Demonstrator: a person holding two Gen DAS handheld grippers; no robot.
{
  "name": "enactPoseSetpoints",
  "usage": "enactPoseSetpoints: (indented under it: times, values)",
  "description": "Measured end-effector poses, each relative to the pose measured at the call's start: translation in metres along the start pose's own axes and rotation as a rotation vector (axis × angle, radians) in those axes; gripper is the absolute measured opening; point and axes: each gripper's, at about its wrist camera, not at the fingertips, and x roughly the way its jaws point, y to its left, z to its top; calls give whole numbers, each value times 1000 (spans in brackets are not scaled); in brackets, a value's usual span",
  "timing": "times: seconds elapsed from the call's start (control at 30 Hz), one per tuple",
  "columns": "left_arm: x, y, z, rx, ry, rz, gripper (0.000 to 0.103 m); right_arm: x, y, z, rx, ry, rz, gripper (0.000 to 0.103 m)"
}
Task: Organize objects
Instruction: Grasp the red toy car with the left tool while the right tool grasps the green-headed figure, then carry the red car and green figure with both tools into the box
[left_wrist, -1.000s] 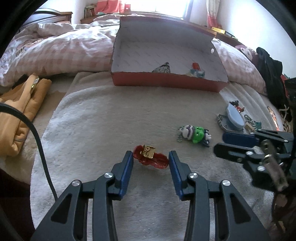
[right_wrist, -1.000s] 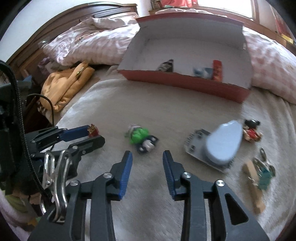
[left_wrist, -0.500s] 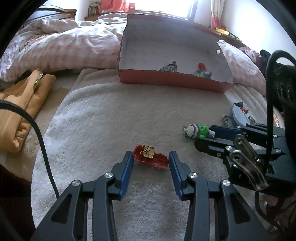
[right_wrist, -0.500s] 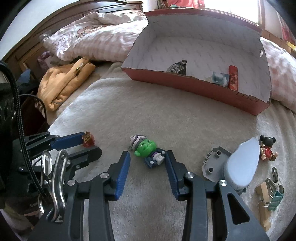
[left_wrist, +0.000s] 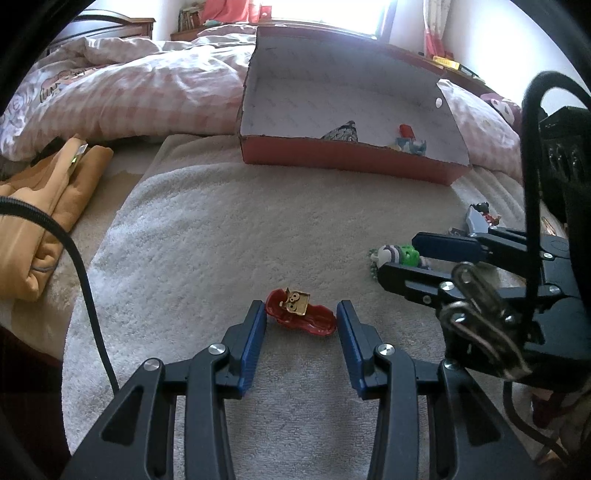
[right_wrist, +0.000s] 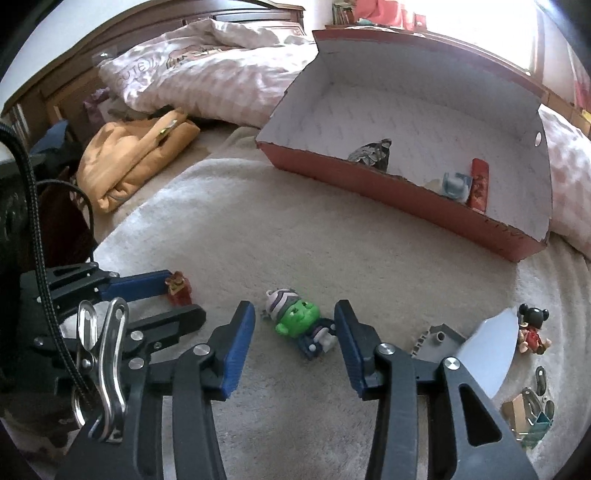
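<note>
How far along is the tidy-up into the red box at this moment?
Early. The red box holds a few small items, among them a red tube. In hand: nothing yet. The left gripper brackets the red toy; the right gripper, whose jaws have just been opening, straddles the green-headed figure. Left: both toys, the mouse figure, grey piece and clips.

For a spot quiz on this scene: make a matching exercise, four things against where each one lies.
Things:
1. red toy
2. green-faced figure
3. mouse figure
4. red tube

Places:
A. inside the red box
B. between the right gripper fingers, on the towel
C. between the left gripper fingers, on the towel
D. on the towel beside the pale blue lid

Pairs: 1-C, 2-B, 3-D, 4-A
</note>
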Motion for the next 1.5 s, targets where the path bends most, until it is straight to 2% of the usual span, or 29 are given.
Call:
enactPoseSetpoints:
  times: [0.17, 0.23, 0.4, 0.47, 0.97, 1.5]
  values:
    - [0, 0, 0, 0, 0, 0, 39, 1, 1, -1, -13, -1, -8, 46]
    - [0, 0, 0, -1, 0, 0, 39, 0, 0, -1, -14, -4, -20, 38]
    - [0, 0, 0, 1, 0, 3, 39, -4, -8, -4, 27, -15, 0, 36]
    - [0, 0, 0, 0, 1, 2, 39, -7, -10, -4, 42, -24, 5, 26]
    - [-3, -2, 5, -13, -7, -11, 39, -27, -28, -9, 142, -58, 29, 26]
    - [-9, -22, 43, 29, -64, -34, 39, -53, -50, 2, 196, -138, 8, 26]
